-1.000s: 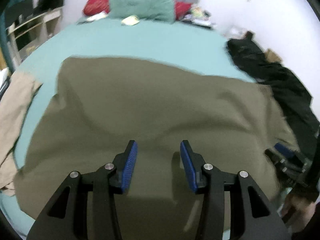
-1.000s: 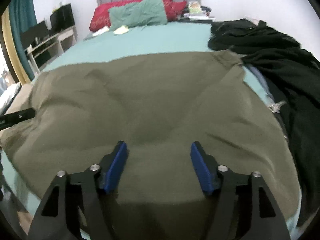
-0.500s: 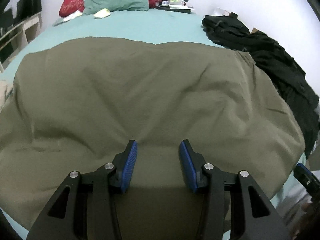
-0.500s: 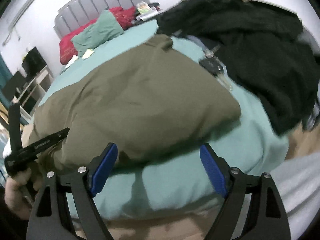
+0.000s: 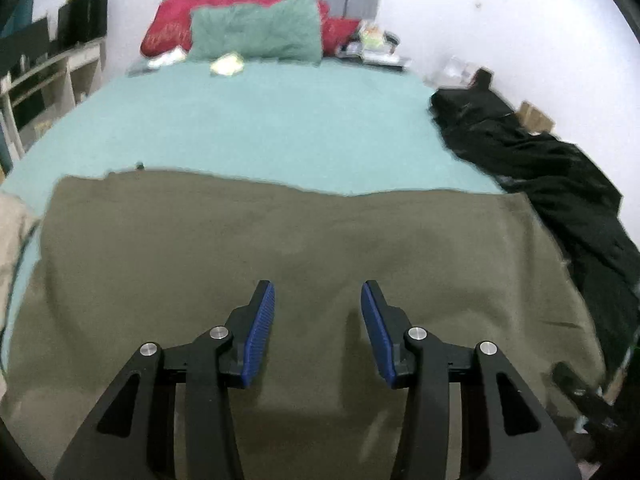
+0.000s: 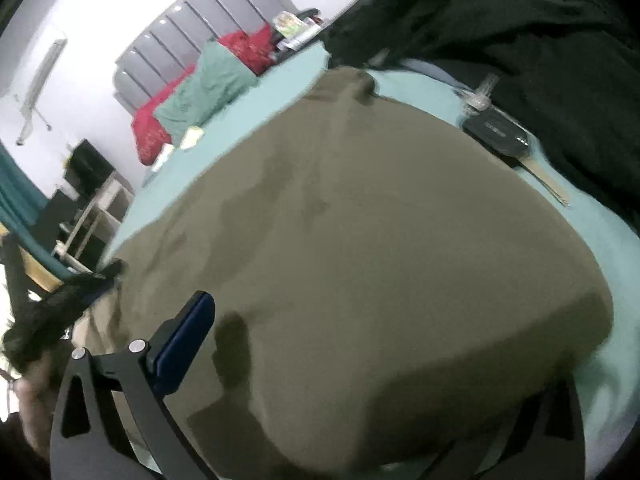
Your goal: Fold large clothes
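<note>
A large olive-green cloth (image 5: 280, 248) lies spread flat on the near half of a teal bed (image 5: 260, 120). My left gripper (image 5: 318, 320) is open and empty, hovering over the cloth's near middle. In the right wrist view the cloth (image 6: 360, 240) fills the frame, its near right corner bulging over the bed edge. My right gripper (image 6: 340, 360) is open wide around that corner; its left finger (image 6: 184, 336) shows, while the right finger is hidden under the cloth. The left gripper (image 6: 60, 300) appears blurred at the far left of the right wrist view.
A heap of black clothes (image 5: 540, 168) lies along the bed's right side, also in the right wrist view (image 6: 520, 40). A car key (image 6: 504, 140) lies beside it. Red and green pillows (image 5: 256, 36) lean on the grey headboard. Beige cloth (image 5: 12, 232) hangs left. Shelves (image 5: 48, 80) stand left.
The right gripper swung down to the cloth's near right corner and moved in closer, so the corner now lies between its fingers. The left gripper's view shifted back over the cloth's near middle.
</note>
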### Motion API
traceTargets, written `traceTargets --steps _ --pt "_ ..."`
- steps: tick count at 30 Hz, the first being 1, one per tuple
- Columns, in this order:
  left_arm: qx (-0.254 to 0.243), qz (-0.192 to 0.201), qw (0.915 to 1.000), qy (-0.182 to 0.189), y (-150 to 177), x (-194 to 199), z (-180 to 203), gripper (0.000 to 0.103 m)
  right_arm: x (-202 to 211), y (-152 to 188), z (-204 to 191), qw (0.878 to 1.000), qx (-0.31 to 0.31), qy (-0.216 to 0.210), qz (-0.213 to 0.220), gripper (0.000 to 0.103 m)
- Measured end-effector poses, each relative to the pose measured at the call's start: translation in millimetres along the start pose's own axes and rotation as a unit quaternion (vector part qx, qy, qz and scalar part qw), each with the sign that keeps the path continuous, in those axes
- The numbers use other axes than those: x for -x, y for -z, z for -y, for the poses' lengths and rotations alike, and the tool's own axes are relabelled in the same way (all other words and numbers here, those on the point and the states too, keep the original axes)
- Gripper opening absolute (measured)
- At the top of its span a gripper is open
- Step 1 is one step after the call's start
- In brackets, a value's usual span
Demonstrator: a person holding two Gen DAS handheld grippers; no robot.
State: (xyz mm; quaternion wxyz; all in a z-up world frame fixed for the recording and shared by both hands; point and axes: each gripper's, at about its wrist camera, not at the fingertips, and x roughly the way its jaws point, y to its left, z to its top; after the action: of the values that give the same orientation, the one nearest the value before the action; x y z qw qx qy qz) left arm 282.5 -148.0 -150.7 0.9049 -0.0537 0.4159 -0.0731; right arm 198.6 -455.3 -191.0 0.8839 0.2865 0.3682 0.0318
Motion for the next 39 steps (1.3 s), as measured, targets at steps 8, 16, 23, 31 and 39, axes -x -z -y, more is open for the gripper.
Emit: traceTargets --steps 8,16,23,31,39 --pt "0.01 -0.039 0.999 -0.018 11 -52 -5 0.048 -13 -20 -17 0.996 0.006 -0.093 0.017 0.085" --pt "-0.002 -0.036 0.9989 -0.029 8 -51 -4 0.048 -7 -25 -53 0.995 0.075 -0.061 0.02 0.022" --pt "0.049 -0.06 0.995 0.062 -6 -18 -39 0.048 22 -34 -103 0.987 0.146 -0.051 0.054 0.019" --pt "0.008 -0.002 0.998 0.062 6 70 -124 0.048 34 -32 -201 0.965 0.253 -0.034 0.061 0.019" --pt "0.031 0.032 0.999 -0.003 36 93 -214 0.048 -1 12 -287 0.946 0.323 -0.039 0.013 0.019"
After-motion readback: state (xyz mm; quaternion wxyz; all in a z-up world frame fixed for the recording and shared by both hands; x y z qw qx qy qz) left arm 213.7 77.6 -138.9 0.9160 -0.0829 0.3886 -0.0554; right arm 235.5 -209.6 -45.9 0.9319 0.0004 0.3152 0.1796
